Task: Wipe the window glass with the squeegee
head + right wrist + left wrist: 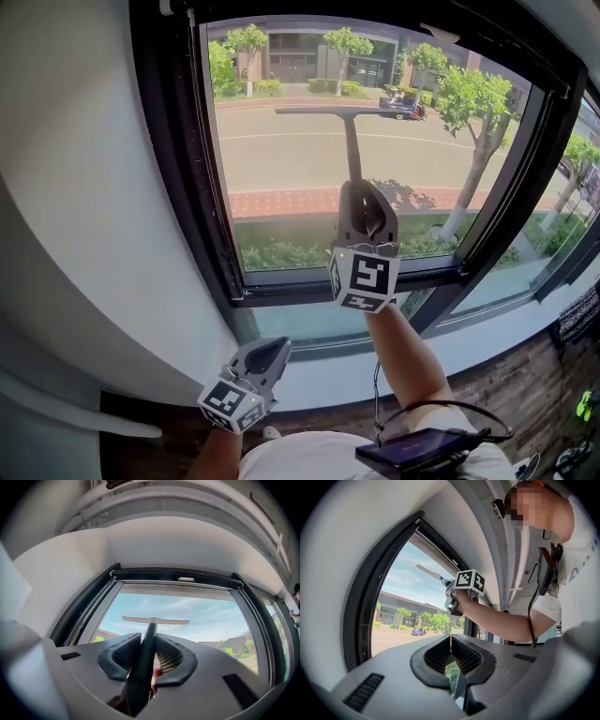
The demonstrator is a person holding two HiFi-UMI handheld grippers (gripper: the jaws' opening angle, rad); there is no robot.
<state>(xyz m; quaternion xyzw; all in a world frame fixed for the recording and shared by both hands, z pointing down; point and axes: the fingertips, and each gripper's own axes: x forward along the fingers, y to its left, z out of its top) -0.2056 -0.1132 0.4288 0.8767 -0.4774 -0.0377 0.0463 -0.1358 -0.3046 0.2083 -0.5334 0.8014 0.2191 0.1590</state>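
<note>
Squeegee (352, 141) up on the window glass (281, 187), its handle clamped in the right gripper (367, 202).
Below the black window frame (178, 187), at its lower left corner and against the white wall (75, 206), the left gripper (267, 352) hangs low with its jaws pressed together and nothing between them. Further right, near the middle of the pane, the squeegee stands upright – its crossbar blade lies level across the upper part of the glass, well below the top of the frame, and the dark handle runs straight down from it into the right gripper's closed jaws. That gripper sits just above the frame's bottom rail, the person's forearm (408, 356) reaching up to it.
</note>
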